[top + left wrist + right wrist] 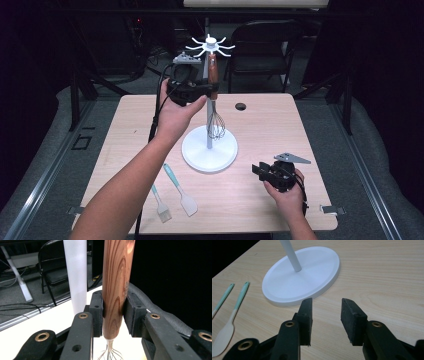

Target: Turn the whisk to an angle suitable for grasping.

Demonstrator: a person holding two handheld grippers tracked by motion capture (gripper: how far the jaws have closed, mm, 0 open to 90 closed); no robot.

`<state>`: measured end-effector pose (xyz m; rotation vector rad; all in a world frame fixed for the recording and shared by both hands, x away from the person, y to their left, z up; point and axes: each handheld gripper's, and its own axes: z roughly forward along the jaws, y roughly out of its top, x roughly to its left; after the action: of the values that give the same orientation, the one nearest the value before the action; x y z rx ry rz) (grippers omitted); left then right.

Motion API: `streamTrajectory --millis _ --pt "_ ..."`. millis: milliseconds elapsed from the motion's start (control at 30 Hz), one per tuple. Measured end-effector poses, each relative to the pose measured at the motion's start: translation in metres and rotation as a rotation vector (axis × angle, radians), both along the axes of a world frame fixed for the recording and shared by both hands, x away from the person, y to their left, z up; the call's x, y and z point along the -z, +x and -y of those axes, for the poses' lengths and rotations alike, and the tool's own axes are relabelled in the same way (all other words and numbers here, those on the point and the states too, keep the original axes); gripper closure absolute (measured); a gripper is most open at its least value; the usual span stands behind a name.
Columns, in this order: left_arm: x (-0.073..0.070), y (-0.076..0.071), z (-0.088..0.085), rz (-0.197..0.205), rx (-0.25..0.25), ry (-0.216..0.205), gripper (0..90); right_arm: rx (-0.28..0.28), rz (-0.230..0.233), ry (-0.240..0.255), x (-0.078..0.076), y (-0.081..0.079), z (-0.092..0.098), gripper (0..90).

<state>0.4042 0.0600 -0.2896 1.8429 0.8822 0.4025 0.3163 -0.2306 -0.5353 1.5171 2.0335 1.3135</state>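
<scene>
My left claw [112,315] pinched the wooden-handled wire whisk [115,285] upright beside the white hook stand's pole [76,272], while my right claw [325,320] rested spread and empty near the bench's [280,125] right edge.

- whisk [214,95]: wooden handle with reddish-brown grain, thin wire loops at the bottom end
- pose: upright, handle up, wires down, raised off the table
- position: just beside the white pole of the rack [209,150], wire head hanging above the round white base, handle top right under the ring of spoke hooks
- state: lower part of the handle [115,290] clamped between both pads of the left gripper [113,315], gripped from the side
- whether the handle top is on a hook: can't tell
</scene>
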Motion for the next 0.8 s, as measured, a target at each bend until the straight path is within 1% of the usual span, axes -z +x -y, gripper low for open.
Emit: streamTrajectory --millis 67,100,133,167,300,333,400,500,567,600,633,667,700,733,767,800 --pt "0.001 0.000 0.000 0.004 0.003 0.000 70.5 0.001 0.001 0.002 0.000 0.000 0.000 61.6" --pt "0.001 0.001 0.000 0.009 0.002 0.003 70.4 0.002 -0.001 -0.014 -0.001 -0.001 0.001 61.6" --pt "0.001 0.001 0.000 0.011 0.003 0.003 70.3 0.009 0.007 0.008 0.001 -0.001 0.000 61.5" --pt "0.002 0.001 0.001 0.014 0.002 0.000 70.2 0.007 0.004 -0.007 0.000 -0.001 0.001 61.3" --pt "0.003 0.000 0.000 0.017 0.004 -0.009 67.6 0.008 0.010 0.002 0.001 -0.002 0.001 60.6" --pt "0.003 0.000 0.000 0.018 0.004 -0.013 67.6 0.007 0.006 -0.019 0.001 -0.002 0.003 60.3" --pt "0.005 -0.002 0.000 0.019 0.002 -0.016 62.6 0.009 0.020 -0.023 0.001 -0.003 0.003 58.1" --pt "0.008 -0.005 -0.002 0.032 -0.008 -0.012 60.8 0.012 0.030 -0.040 0.002 -0.004 0.003 57.3" --pt "0.012 -0.007 -0.004 0.033 -0.009 -0.013 60.1 0.014 0.037 -0.049 0.002 -0.004 0.004 57.1" --pt "0.015 -0.009 -0.007 0.029 -0.008 -0.012 59.3 0.015 0.042 -0.065 0.002 -0.005 0.004 56.5" --pt "0.015 -0.009 -0.007 0.029 -0.008 -0.012 58.5 0.015 0.042 -0.065 0.002 -0.005 0.004 56.5" --pt "0.017 -0.011 -0.008 0.032 -0.009 -0.010 58.5 0.012 0.043 -0.070 0.002 -0.006 0.003 56.0" --pt "0.022 -0.016 -0.012 0.044 -0.010 0.000 57.4 0.003 0.045 -0.083 0.002 -0.005 0.002 55.9" --pt "0.022 -0.016 -0.012 0.044 -0.010 0.000 56.6 0.003 0.045 -0.083 0.002 -0.005 0.002 55.9" --pt "0.029 -0.019 -0.018 0.043 -0.010 0.010 56.5 0.002 0.059 -0.104 0.003 -0.005 0.000 56.7" --pt "0.033 -0.021 -0.021 0.042 -0.010 0.012 56.0 0.001 0.067 -0.112 0.003 -0.006 0.000 57.1"
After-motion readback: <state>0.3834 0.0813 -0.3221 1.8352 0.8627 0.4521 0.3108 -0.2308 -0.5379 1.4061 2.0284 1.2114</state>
